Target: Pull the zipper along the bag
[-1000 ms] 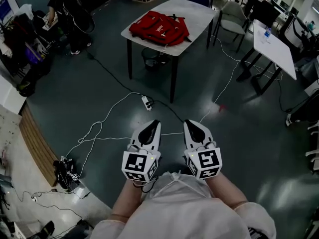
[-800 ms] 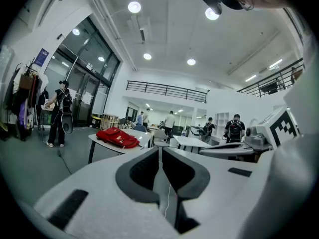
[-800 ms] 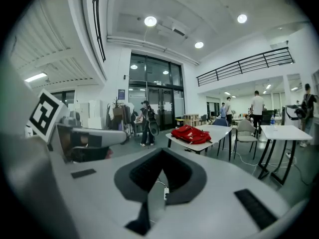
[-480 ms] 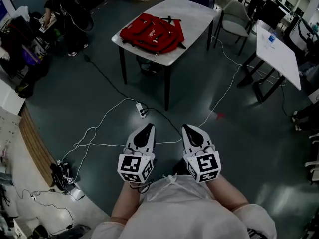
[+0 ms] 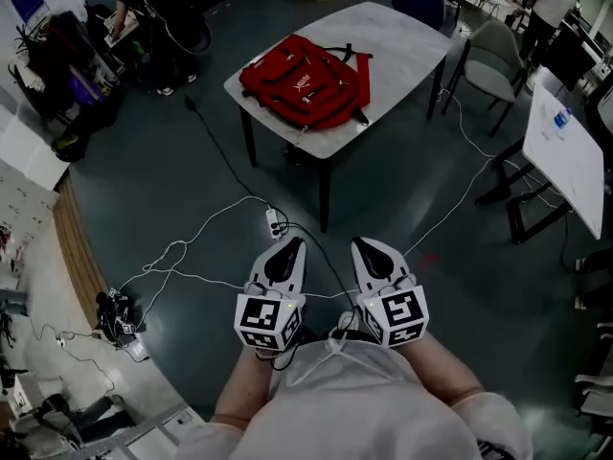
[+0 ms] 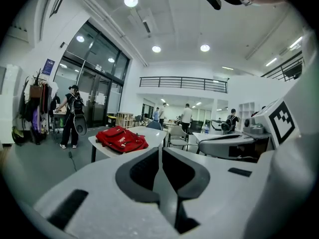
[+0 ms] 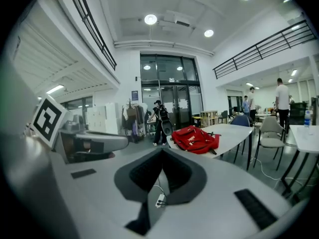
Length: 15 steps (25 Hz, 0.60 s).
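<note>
A red backpack (image 5: 306,82) lies flat on a white table (image 5: 402,36) several steps ahead of me; its zipper is too small to make out. My left gripper (image 5: 292,241) and right gripper (image 5: 363,243) are held side by side close to my body, far short of the table, both pointing at it. Both are shut, with nothing between the jaws. In the left gripper view the backpack (image 6: 121,138) shows beyond the shut left gripper (image 6: 160,150). In the right gripper view the backpack (image 7: 195,138) lies past the shut right gripper (image 7: 162,151).
A power strip (image 5: 275,223) and white cables (image 5: 182,252) lie on the dark floor between me and the table. A grey chair (image 5: 495,60) and a second table (image 5: 575,151) stand to the right. A person (image 5: 144,12) stands far left, and black gear (image 5: 117,319) sits on the floor.
The view has shifted a little, so the table and backpack sit slightly further right in the picture. Both grippers stay shut, side by side in front of my body.
</note>
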Available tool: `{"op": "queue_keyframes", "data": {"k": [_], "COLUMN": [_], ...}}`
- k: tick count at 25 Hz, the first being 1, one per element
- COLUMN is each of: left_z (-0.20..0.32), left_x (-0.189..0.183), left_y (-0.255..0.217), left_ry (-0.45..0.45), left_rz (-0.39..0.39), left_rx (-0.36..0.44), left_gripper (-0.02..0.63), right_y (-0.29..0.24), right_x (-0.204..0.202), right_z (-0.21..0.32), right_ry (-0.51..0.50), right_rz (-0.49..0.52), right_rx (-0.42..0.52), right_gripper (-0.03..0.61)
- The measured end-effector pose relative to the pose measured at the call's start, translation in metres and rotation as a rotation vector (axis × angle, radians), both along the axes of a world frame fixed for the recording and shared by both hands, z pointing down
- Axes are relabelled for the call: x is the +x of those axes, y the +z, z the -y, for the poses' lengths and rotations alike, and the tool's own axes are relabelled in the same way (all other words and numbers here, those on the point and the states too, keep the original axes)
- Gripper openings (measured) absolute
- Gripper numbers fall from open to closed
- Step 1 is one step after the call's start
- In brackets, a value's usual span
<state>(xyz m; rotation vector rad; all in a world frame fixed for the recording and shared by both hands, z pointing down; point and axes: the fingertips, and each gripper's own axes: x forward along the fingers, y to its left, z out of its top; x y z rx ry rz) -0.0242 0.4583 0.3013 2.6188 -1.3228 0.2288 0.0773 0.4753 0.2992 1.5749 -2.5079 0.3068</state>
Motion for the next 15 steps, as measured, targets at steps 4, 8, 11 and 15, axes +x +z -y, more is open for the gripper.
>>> {"op": "queue_keyframes", "data": {"k": [4, 8, 11, 15], "left_z": [0.021, 0.053, 0.083, 0.141], "left_x": [0.02, 0.022, 0.015, 0.004], "left_y": [0.01, 0.015, 0.021, 0.029], "left_ry": [0.0, -0.02, -0.021, 0.003], "left_rz": [0.01, 0.001, 0.011, 0.013], "left_rx": [-0.023, -0.035, -0.034, -0.039], "left_gripper": [0.037, 0.037, 0.037, 0.037], "right_y": [0.01, 0.022, 0.028, 0.034], "right_x": [0.015, 0.017, 0.013, 0.006], "right_z": [0.028, 0.056, 0.083, 0.137], "right_ry": [-0.021, -0.038, -0.038, 0.002], "right_rz": [0.011, 0.015, 0.007, 0.002], "right_rx": [-0.026, -0.06, -0.061, -0.057], "right_gripper": [0.026, 0.026, 0.026, 0.026]}}
